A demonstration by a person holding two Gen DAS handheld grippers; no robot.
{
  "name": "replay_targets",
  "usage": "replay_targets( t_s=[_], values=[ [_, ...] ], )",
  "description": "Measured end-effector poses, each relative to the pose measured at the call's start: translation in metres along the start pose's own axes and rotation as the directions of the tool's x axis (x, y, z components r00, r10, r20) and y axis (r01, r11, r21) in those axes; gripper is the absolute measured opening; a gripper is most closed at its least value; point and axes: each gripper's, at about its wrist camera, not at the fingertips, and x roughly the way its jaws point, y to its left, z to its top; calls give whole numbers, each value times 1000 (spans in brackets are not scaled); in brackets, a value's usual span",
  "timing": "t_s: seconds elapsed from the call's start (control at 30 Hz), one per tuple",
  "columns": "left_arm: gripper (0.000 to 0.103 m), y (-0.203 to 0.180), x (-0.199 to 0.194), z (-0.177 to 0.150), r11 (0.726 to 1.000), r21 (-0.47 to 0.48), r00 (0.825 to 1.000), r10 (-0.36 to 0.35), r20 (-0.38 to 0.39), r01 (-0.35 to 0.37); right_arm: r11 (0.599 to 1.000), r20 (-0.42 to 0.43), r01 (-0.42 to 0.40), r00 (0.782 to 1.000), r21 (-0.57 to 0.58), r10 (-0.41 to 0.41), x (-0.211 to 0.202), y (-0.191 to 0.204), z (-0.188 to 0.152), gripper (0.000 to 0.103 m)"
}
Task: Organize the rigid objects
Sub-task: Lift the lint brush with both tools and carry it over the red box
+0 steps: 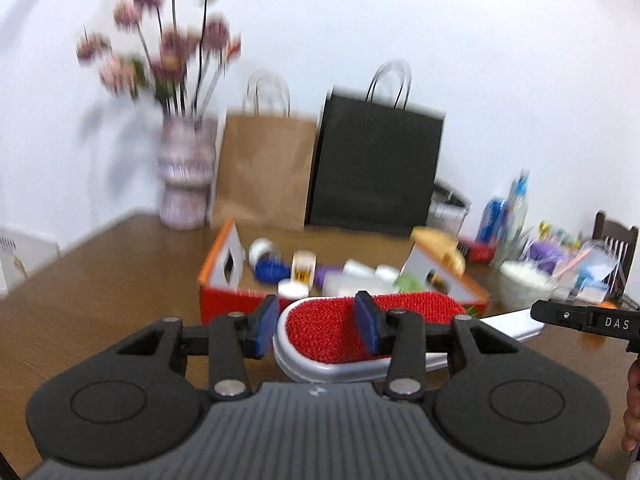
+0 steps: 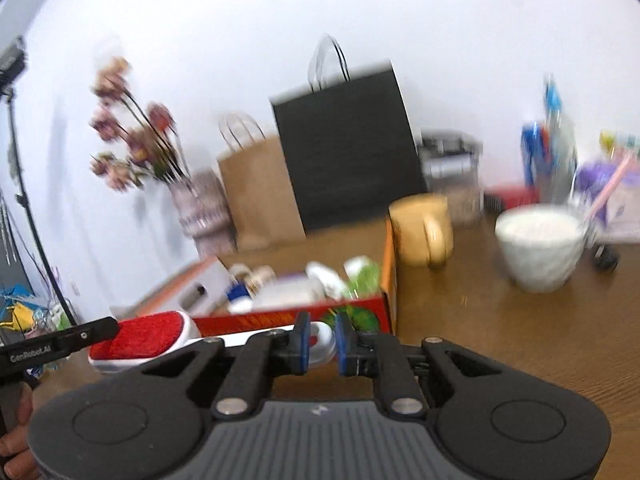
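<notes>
Holding a lint brush (image 1: 360, 328) w/ both tongs, just in front of the red box (image 1: 236, 300) on the brown worktop (image 1: 100, 280). The left tongs (image 1: 316, 326) sit around the red fuzzy head, pads half wide; can't tell if they touch it. The right tongs (image 2: 321, 342) are narrow, pinching the white handle end (image 2: 322, 340). The brush looks light & stiff, w/ smooth plastic that may slip, so the thin handle seems the best spot to grab. The fuzzy part is soft. The box is full of small stuff: white jars, a blue thing, something green, all blurry. A yellow mug (image 2: 424, 228) stands at the box's corner; a white bowl (image 2: 540, 248) is near. Brown & black bags stand behind.
</notes>
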Motion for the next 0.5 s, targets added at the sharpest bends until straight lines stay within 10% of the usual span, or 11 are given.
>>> replay_targets(
  t_s=[0.5],
  values=[
    [42, -13, -171, -2, 1000, 23, 984, -17, 179, 13, 999, 177, 5, 984, -49, 4, -156, 71, -21, 14]
  ],
)
